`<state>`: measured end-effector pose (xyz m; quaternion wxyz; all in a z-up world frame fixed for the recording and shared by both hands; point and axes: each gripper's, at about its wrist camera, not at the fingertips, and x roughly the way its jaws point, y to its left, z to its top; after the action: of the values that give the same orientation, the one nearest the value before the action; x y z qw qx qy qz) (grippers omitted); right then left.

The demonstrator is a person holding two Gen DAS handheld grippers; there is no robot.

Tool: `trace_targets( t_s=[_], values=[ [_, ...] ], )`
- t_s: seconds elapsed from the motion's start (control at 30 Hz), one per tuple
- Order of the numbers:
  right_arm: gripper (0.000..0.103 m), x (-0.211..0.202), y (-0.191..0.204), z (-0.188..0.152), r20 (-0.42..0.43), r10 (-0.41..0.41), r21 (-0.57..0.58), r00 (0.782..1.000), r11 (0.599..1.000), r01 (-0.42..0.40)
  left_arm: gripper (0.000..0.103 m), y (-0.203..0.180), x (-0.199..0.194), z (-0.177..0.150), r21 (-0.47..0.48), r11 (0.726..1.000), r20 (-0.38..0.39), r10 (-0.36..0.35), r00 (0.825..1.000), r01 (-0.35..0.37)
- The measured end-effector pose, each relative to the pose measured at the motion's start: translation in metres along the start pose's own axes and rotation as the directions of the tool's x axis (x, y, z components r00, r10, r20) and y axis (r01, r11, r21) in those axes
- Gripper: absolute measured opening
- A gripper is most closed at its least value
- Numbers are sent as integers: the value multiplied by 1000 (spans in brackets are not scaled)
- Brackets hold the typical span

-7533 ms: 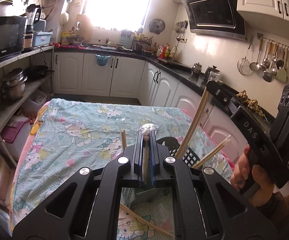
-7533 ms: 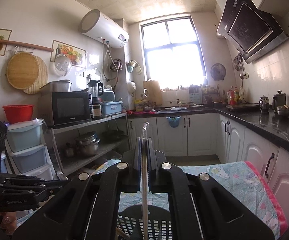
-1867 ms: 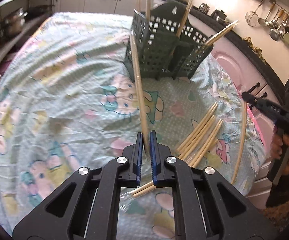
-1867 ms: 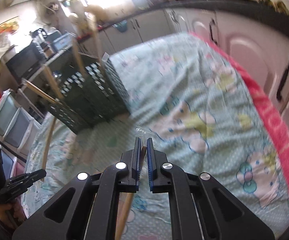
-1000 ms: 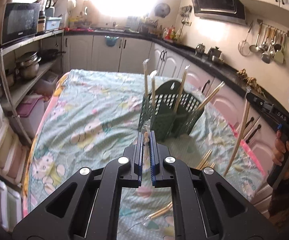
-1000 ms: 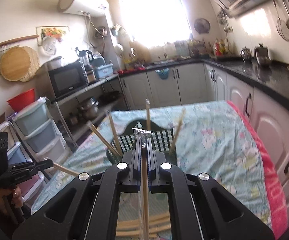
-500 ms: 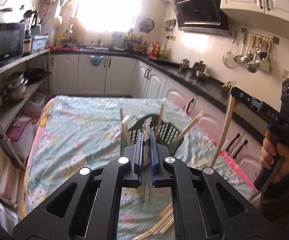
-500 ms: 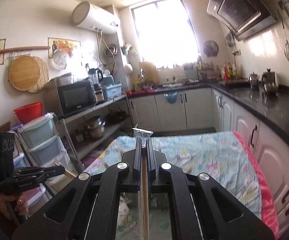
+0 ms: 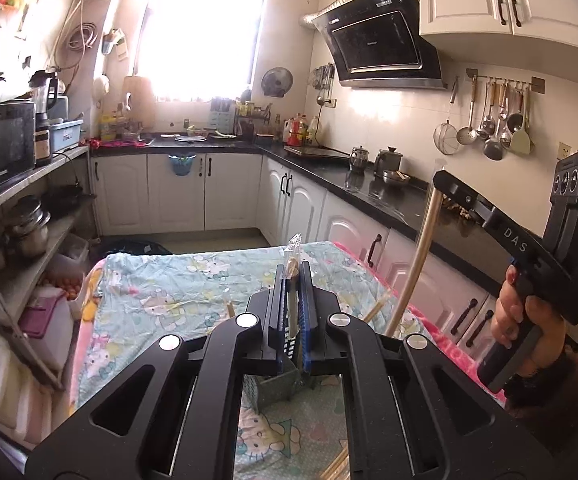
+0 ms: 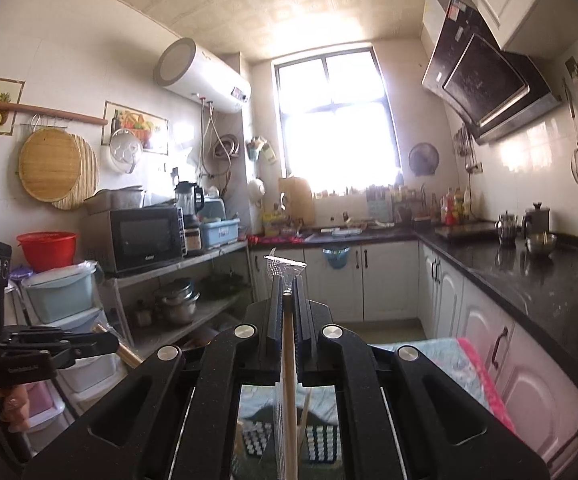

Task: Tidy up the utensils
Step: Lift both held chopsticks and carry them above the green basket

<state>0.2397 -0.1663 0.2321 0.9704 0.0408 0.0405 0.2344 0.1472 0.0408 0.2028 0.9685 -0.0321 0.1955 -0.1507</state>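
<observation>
Left gripper (image 9: 293, 280), right gripper (image 10: 287, 284): each pinching one wrapped chopstick above the green basket (image 9: 273, 390); some already slotted, others loose beside it.

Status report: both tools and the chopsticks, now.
Left tool shut on a wrapped chopstick. Right tool shut on another wrapped chopstick. Green basket below, on the table; loose chopsticks left there. Nothing in the way.

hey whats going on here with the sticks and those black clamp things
A person is sorting wrapped chopsticks into a green basket on a cloth-covered table. The left hand-held gripper is shut on one chopstick, and the right hand-held gripper is shut on another chopstick. Both are held above the basket. More chopsticks lie on the cloth.
</observation>
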Motion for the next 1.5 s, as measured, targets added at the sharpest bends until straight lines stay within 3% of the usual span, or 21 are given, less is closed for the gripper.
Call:
trace_targets(
  t_s=[0.23, 0.43, 0.73, 1.5],
  values=[
    [5, 21, -7, 5, 58, -13, -16, 998, 1000, 14, 3, 11, 3, 9, 0, 1000, -24, 21, 999, -21],
    [5, 41, -9, -8, 65, -33, -10, 997, 999, 34, 3, 19, 20, -4, -12, 999, -81, 29, 996, -30],
    [5, 68, -8, -41, 24, -65, -32, 998, 997, 66, 3, 28, 54, -27, -43, 999, -147, 27, 989, -34],
    [5, 108, -23, -108, -85, -144, -6, 986, 990, 144, 3, 27, 113, -57, -81, 996, -226, 23, 974, -42]
  ],
)
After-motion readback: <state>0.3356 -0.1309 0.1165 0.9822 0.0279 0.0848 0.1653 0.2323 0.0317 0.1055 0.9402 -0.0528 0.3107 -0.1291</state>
